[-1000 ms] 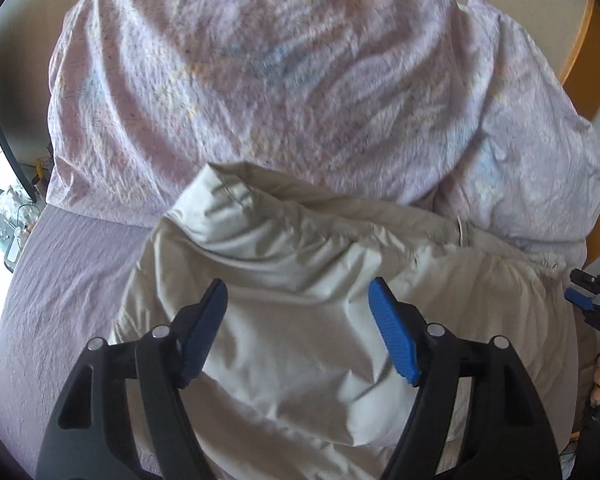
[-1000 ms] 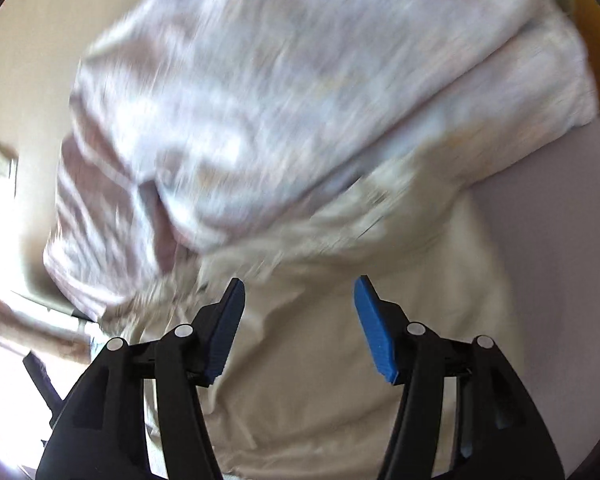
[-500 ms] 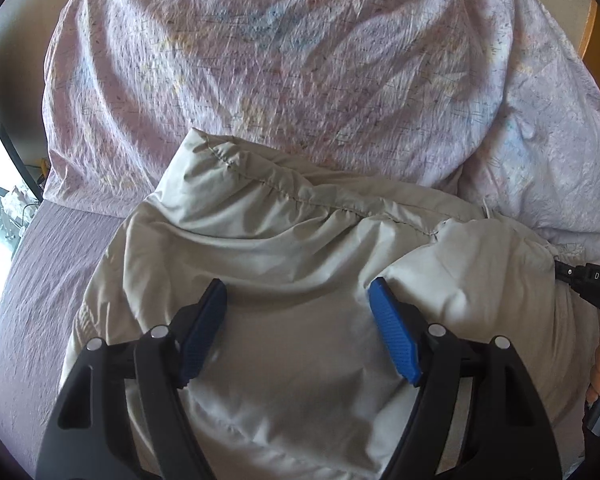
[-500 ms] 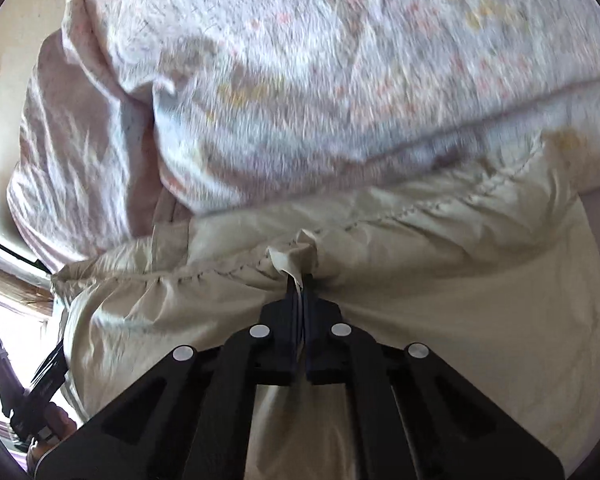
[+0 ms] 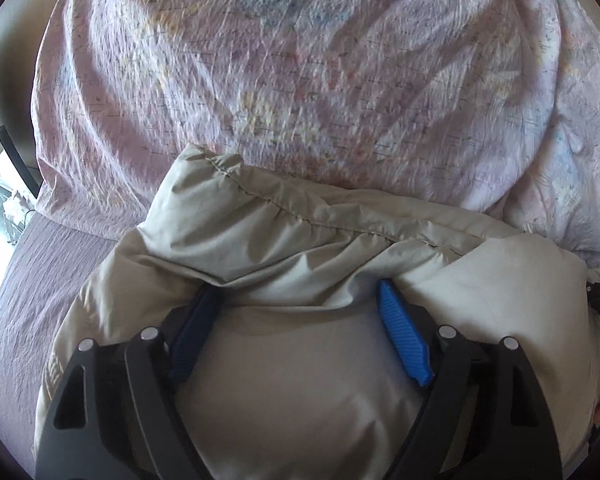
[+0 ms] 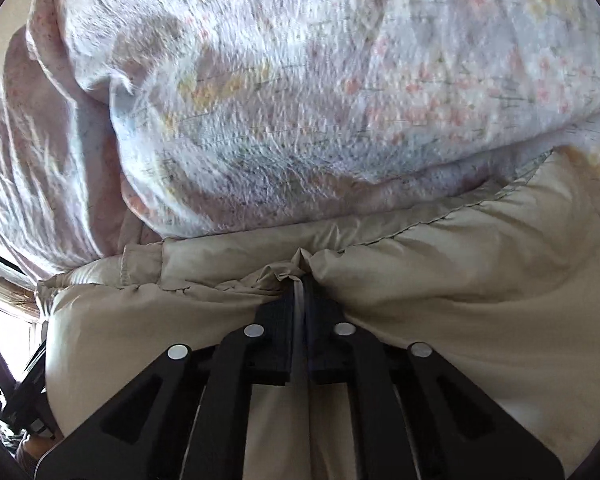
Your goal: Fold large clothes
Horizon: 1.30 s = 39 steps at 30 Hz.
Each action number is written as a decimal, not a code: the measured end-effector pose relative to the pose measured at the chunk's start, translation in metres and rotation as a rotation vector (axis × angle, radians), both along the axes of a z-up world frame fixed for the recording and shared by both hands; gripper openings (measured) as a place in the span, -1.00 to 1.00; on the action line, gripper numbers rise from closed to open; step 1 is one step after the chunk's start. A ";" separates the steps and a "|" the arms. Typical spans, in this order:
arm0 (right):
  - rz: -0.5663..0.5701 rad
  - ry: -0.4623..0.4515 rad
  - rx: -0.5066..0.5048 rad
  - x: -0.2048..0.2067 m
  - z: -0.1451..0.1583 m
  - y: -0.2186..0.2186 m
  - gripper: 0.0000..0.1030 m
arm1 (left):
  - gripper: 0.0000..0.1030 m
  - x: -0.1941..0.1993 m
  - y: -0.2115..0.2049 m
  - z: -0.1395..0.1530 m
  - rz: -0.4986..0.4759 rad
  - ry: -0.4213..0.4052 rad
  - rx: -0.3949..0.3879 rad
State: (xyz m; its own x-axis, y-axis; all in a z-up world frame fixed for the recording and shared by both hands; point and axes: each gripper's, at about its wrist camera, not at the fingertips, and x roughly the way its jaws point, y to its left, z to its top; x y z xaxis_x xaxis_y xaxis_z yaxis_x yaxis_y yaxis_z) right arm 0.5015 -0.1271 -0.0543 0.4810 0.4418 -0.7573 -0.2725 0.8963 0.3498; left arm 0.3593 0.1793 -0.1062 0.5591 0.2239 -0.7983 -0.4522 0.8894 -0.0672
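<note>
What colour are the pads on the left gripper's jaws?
Bright blue, ribbed pads on black arms, clearest in the left wrist view, pressed into the beige jacket.

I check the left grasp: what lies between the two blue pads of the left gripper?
In the left wrist view, a fold of the beige puffy jacket fills the open left gripper.

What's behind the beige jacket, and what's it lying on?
Behind the beige jacket a floral duvet is bunched up against its far edge. To its side, purple bedsheet shows. Whatever lies directly beneath the jacket is covered.
</note>
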 end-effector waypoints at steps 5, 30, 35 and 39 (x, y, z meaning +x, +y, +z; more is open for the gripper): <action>-0.045 -0.109 0.016 -0.040 0.024 -0.046 0.12 | 0.57 -0.021 0.005 0.011 0.013 -0.018 -0.017; -0.169 -0.255 -0.264 -0.045 -0.050 -0.068 0.24 | 0.71 -0.019 0.025 -0.019 0.043 0.002 0.072; -0.161 -0.257 -0.276 -0.039 -0.060 -0.060 0.29 | 0.75 -0.018 0.028 -0.026 0.046 -0.003 0.073; -0.153 -0.254 -0.286 -0.026 -0.071 -0.043 0.31 | 0.78 -0.016 0.029 -0.029 0.049 0.000 0.078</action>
State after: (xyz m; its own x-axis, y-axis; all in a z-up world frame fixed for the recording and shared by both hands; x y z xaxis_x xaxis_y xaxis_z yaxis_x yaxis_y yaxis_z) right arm 0.4757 -0.1696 -0.1255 0.7125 0.1398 -0.6876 -0.1742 0.9845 0.0196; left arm 0.3431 0.2082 -0.1350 0.5461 0.3130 -0.7771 -0.4955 0.8686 0.0016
